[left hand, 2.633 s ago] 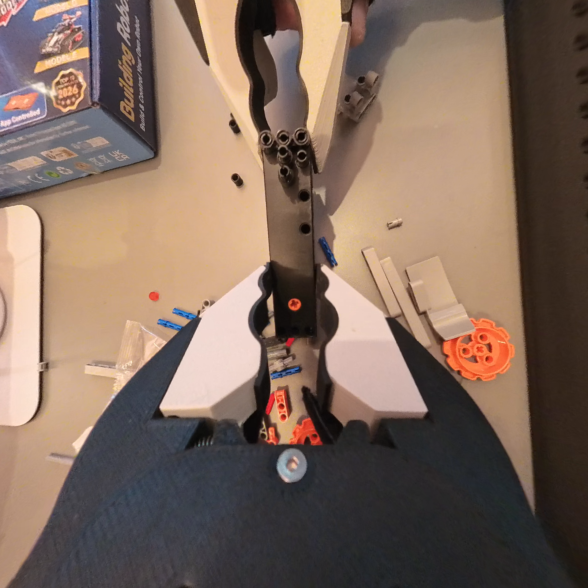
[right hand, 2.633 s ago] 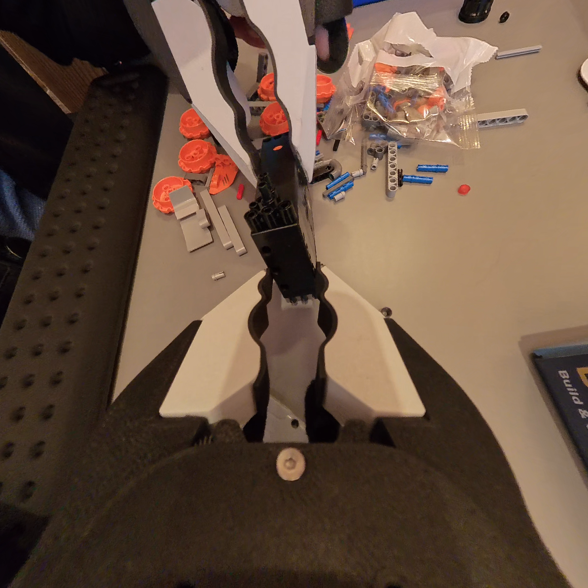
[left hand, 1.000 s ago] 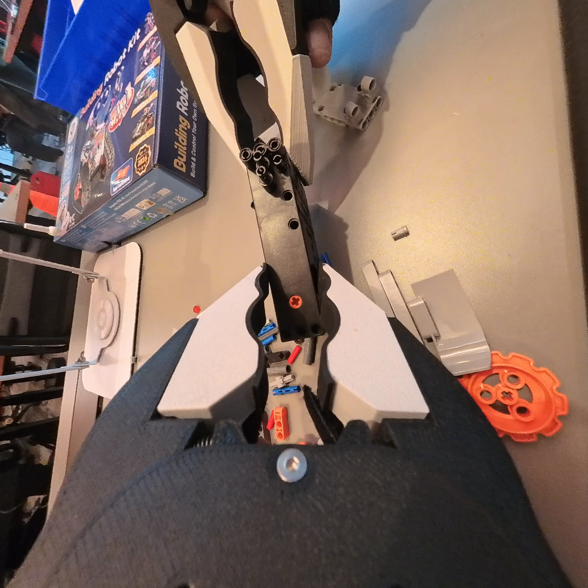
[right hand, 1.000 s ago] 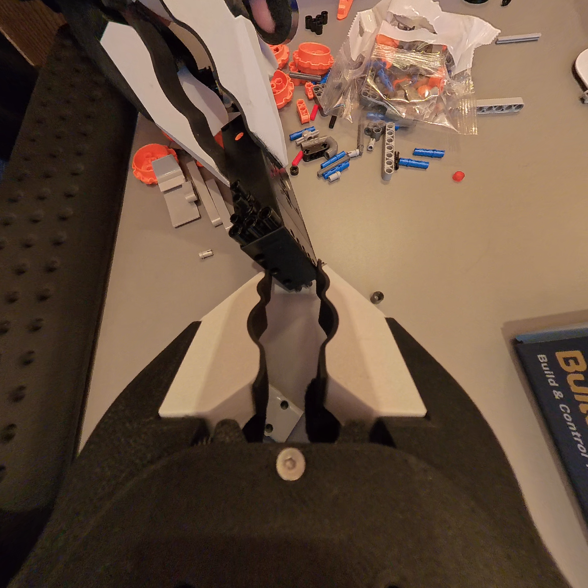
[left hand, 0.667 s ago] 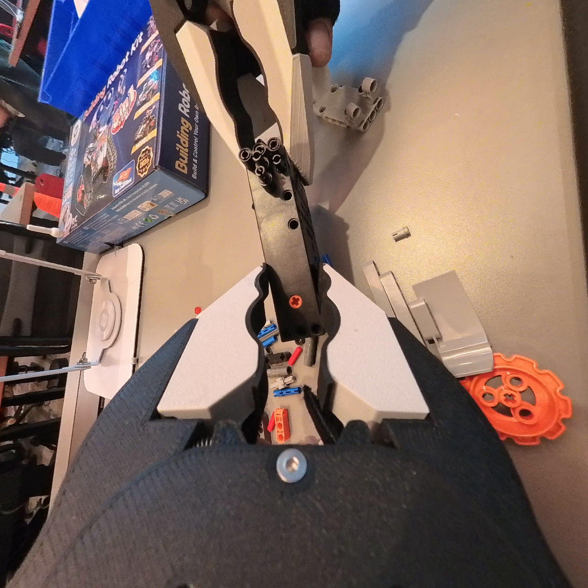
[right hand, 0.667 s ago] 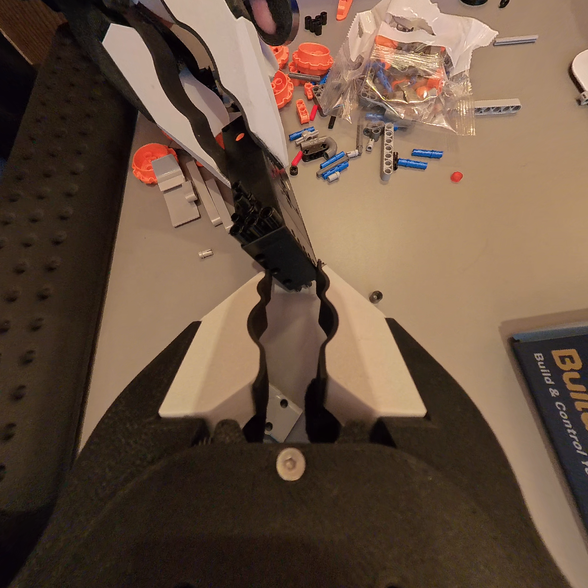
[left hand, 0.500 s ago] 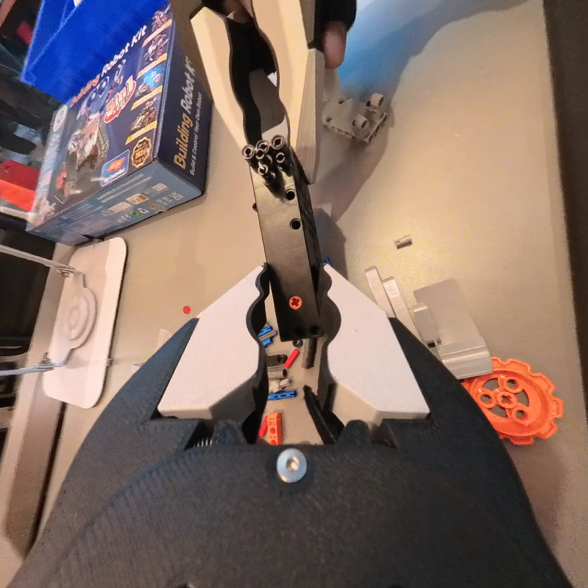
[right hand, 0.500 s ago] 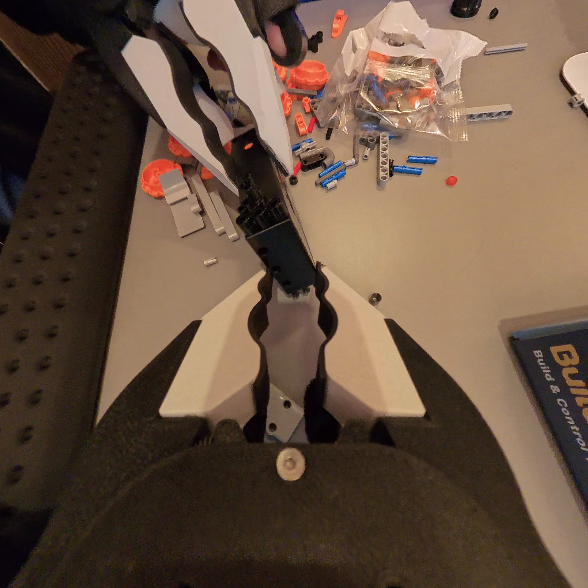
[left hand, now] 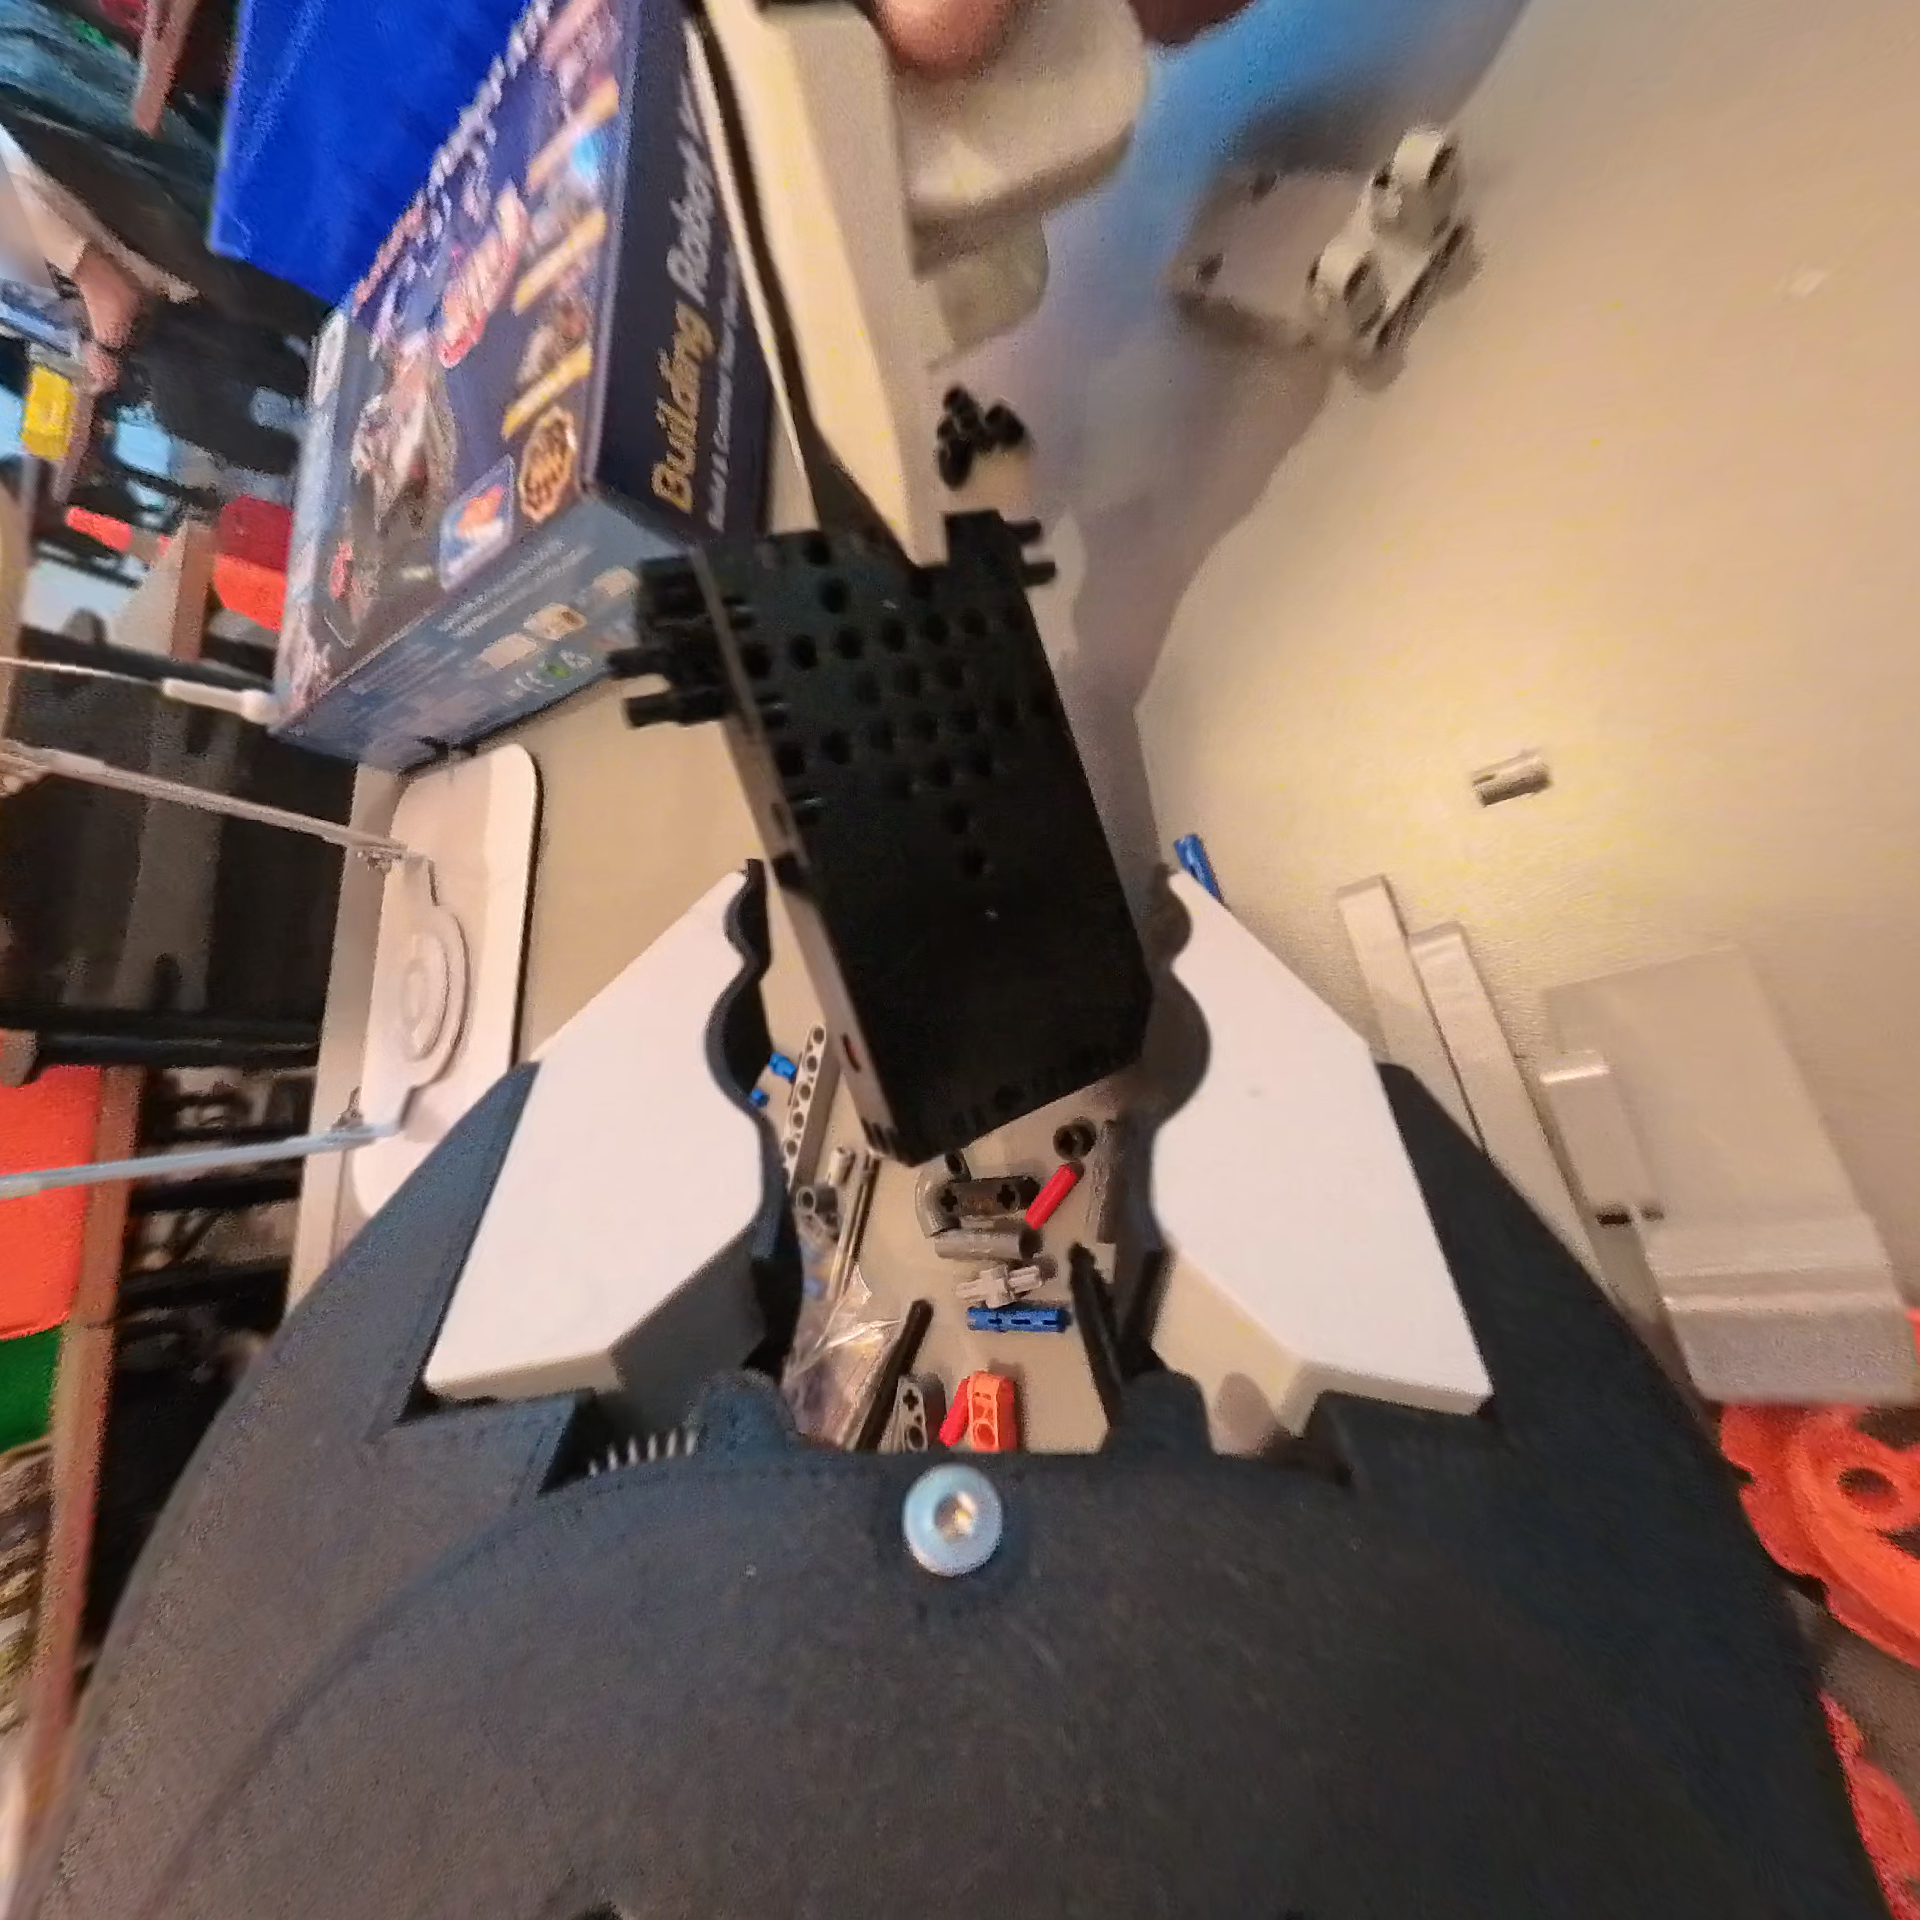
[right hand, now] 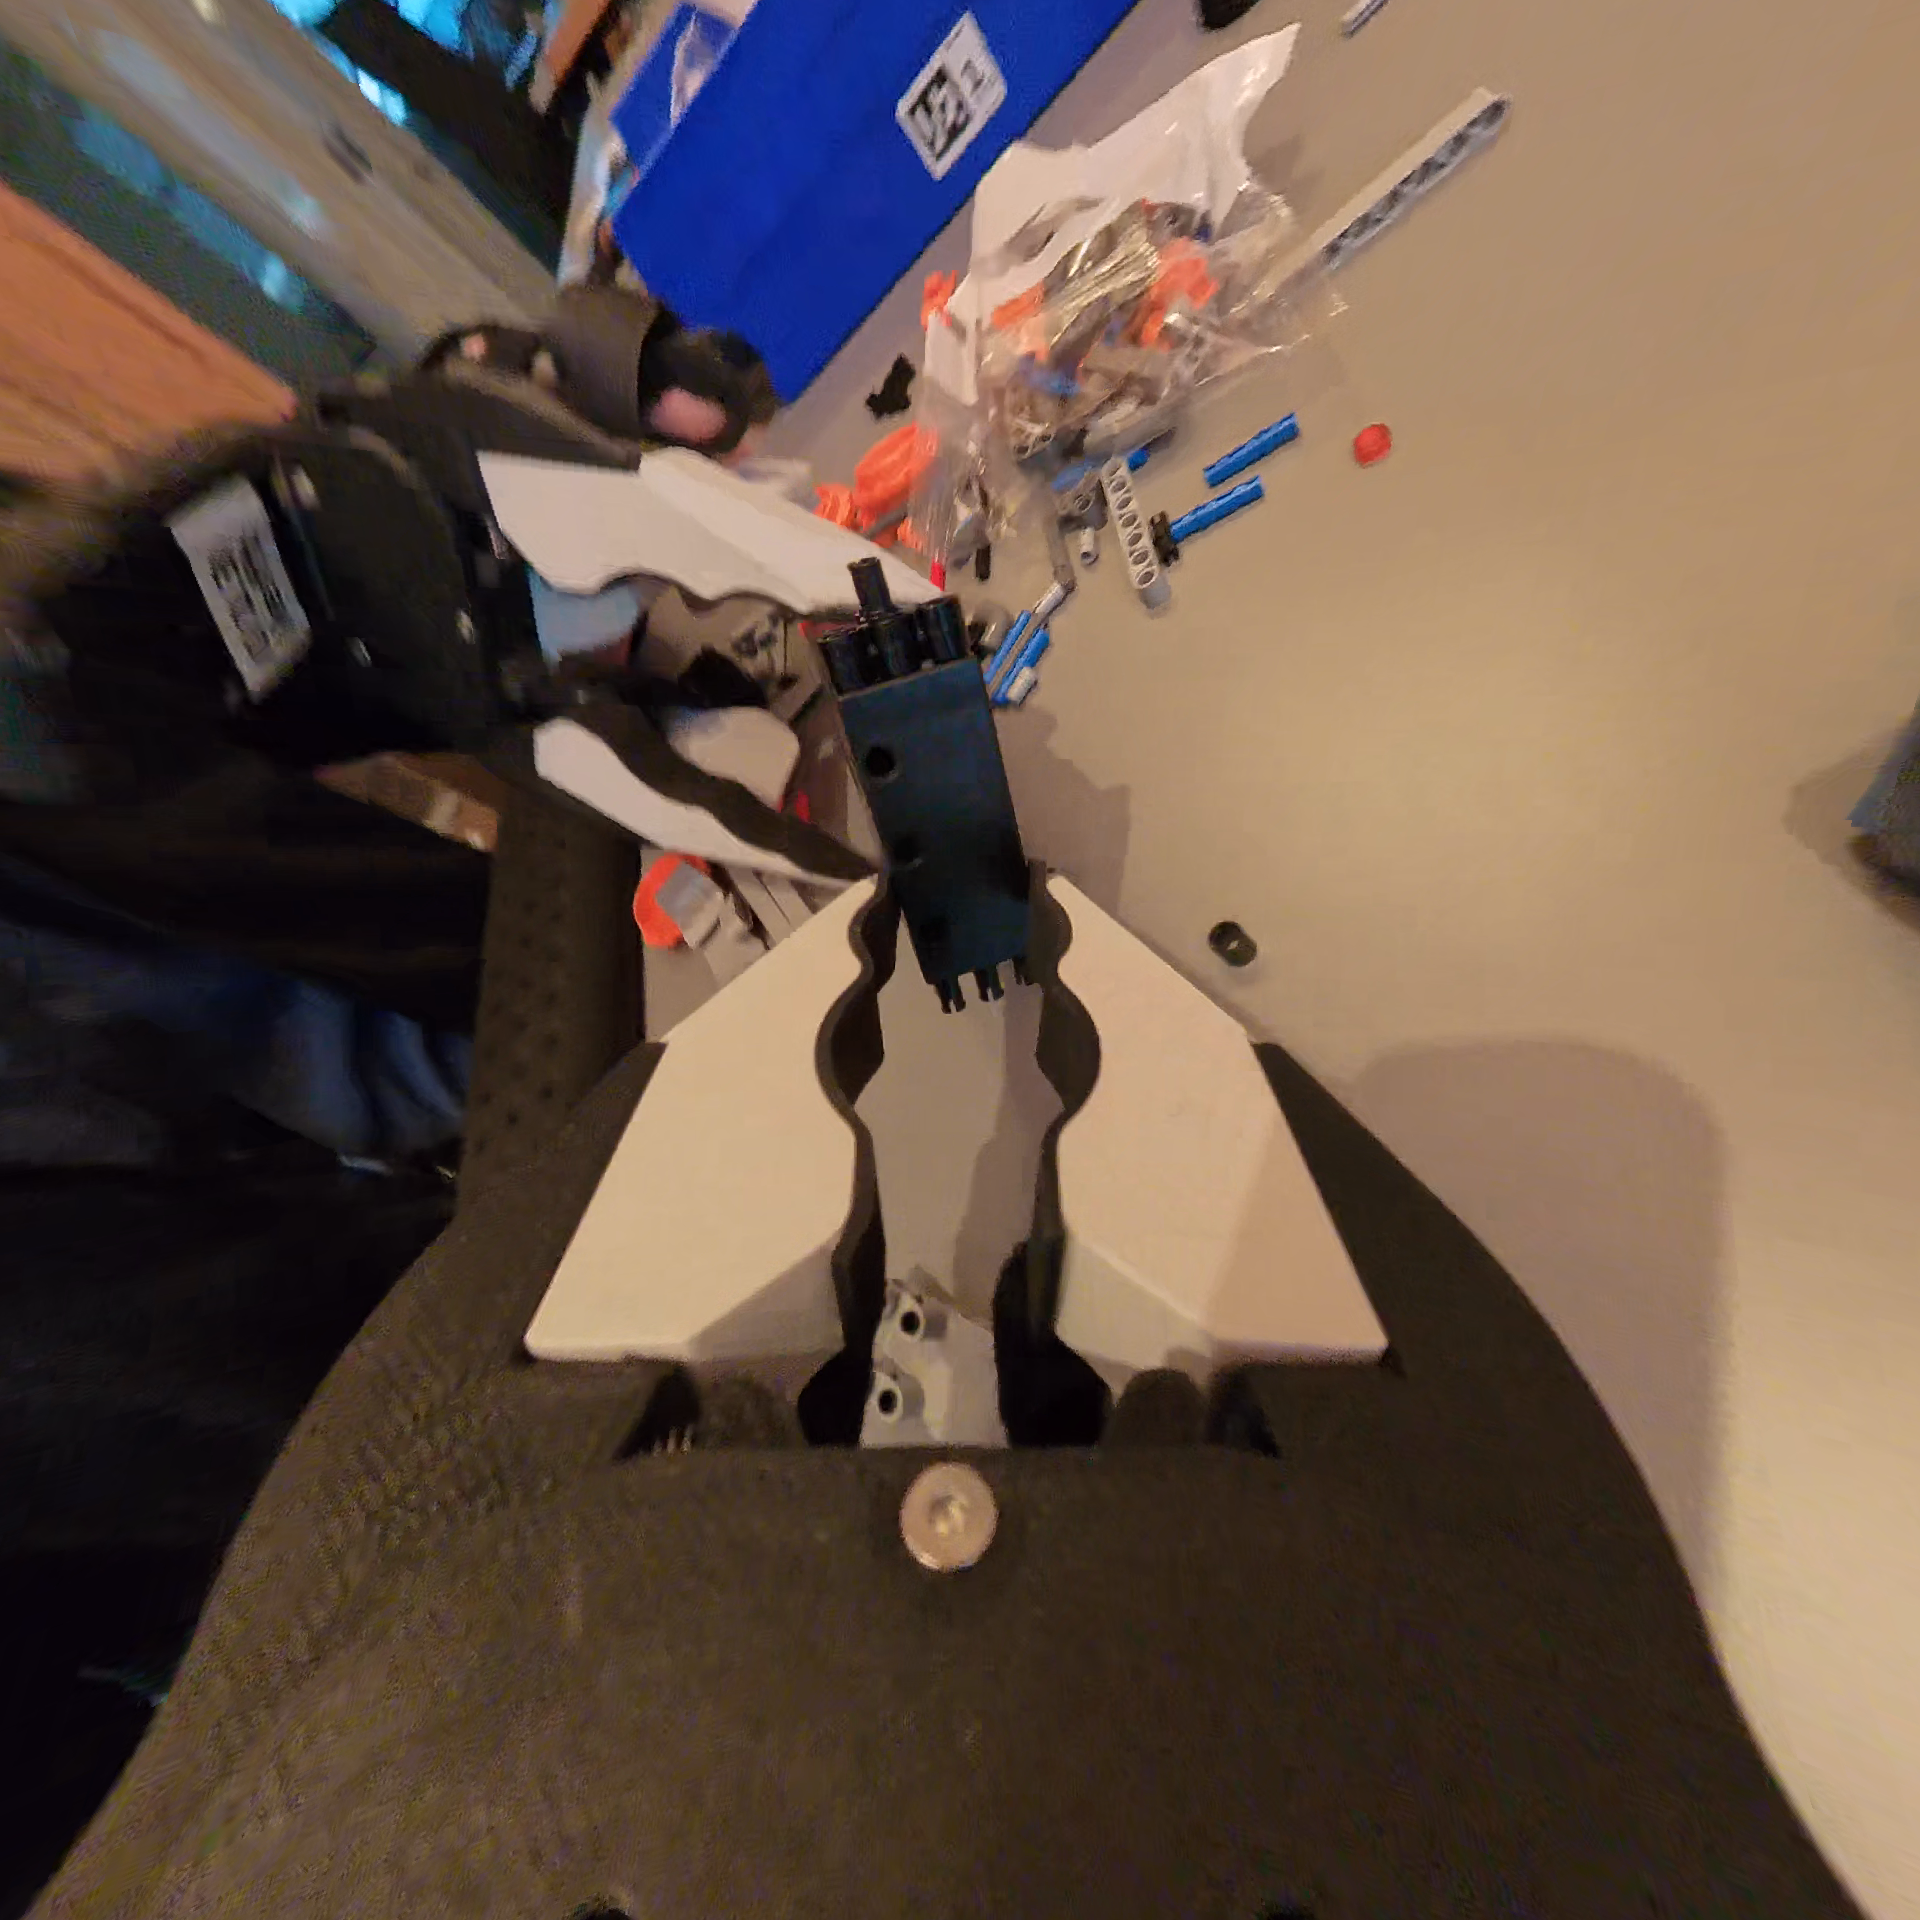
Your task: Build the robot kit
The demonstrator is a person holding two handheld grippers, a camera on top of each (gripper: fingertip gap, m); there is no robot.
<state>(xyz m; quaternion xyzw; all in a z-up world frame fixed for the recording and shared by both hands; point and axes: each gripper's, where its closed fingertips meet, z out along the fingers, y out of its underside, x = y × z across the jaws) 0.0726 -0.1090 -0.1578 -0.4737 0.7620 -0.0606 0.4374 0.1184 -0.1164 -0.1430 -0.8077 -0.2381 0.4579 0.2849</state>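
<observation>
Table (right hand: 1455, 831) under scattered building pieces (right hand: 1132, 520)

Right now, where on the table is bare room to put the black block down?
Bare table lies right of the black block, between the blue pins and the small black ring. It is crowded near the parts bag and the orange wheels beside the grey plates.

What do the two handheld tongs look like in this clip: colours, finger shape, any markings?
Both tongs, left and right, have a rough black printed body, a silver screw in the middle, and two pale wedge-shaped fingers with wavy black inner pads. Seen from the right wrist view, the left one's black housing bears a white square code sticker. No cables show.
</observation>
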